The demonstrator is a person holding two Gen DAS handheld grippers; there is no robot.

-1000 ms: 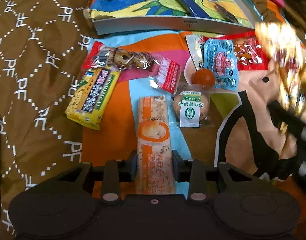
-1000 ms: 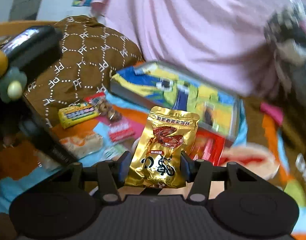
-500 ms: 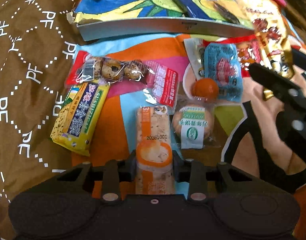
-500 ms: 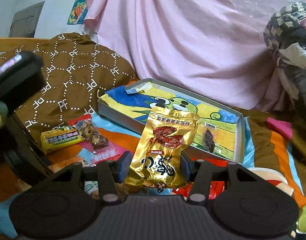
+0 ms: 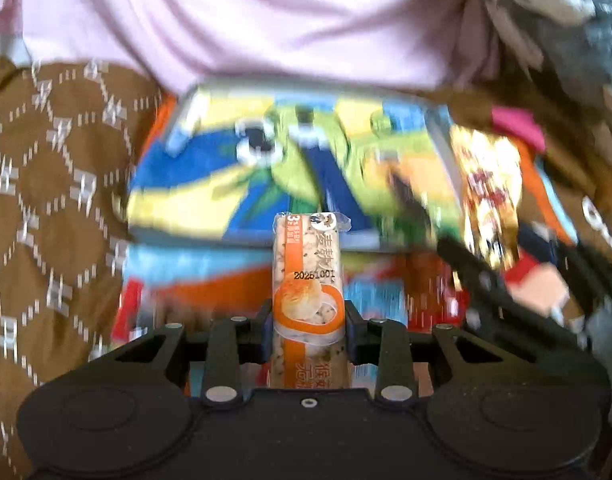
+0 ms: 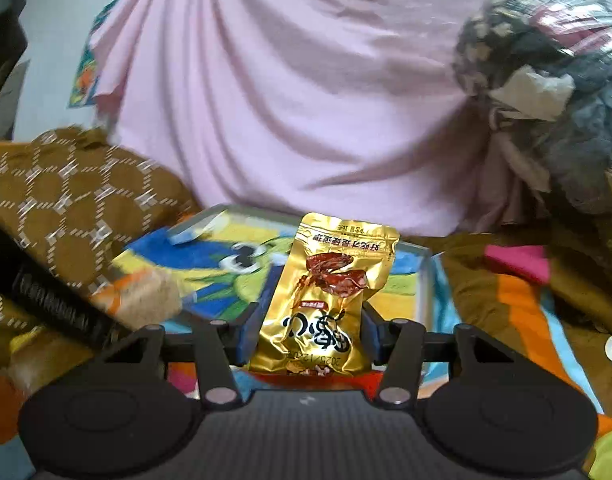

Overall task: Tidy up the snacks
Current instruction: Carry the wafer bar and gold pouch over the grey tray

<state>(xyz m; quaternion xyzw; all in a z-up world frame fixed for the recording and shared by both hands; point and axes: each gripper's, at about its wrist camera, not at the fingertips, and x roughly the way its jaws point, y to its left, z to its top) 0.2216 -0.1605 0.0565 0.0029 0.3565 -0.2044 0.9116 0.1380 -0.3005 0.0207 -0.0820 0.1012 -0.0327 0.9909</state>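
- Snacks are in the air on both sides just now, one packet per gripper, and both are aimed at the shallow cartoon-printed box [image 5: 290, 168] lying on the bed ahead.
- Left gripper [image 5: 308, 332]: its fingers are closed on the long orange oat bar [image 5: 306, 264], pinching it low down on both sides. The bar's long axis runs straight out along the fingers, its far end pointing at the near wall of the box. From this camera the box lies dead ahead and a little beyond the bar's tip, so I'd judge the move is a forward carry over that wall, then a release.
- The left view is smeared with motion blur, so I cannot tell how high the bar rides above the colourful sheet [image 5: 226, 280] below.
- Right gripper [image 6: 308, 332]: its fingers are clamped on the gold pouch [image 6: 326, 300], which stands upright between them, its print upside down. The box [image 6: 425, 280] sits directly behind the pouch, its right wall just off to the side.
- In the left view the gold pouch [image 5: 490, 200] hangs beside the box's right end, nearer the box than the bar looks. My guess is the right hand gets there first.
- Risk, as I judge it: both packets heading for the same box, close together.
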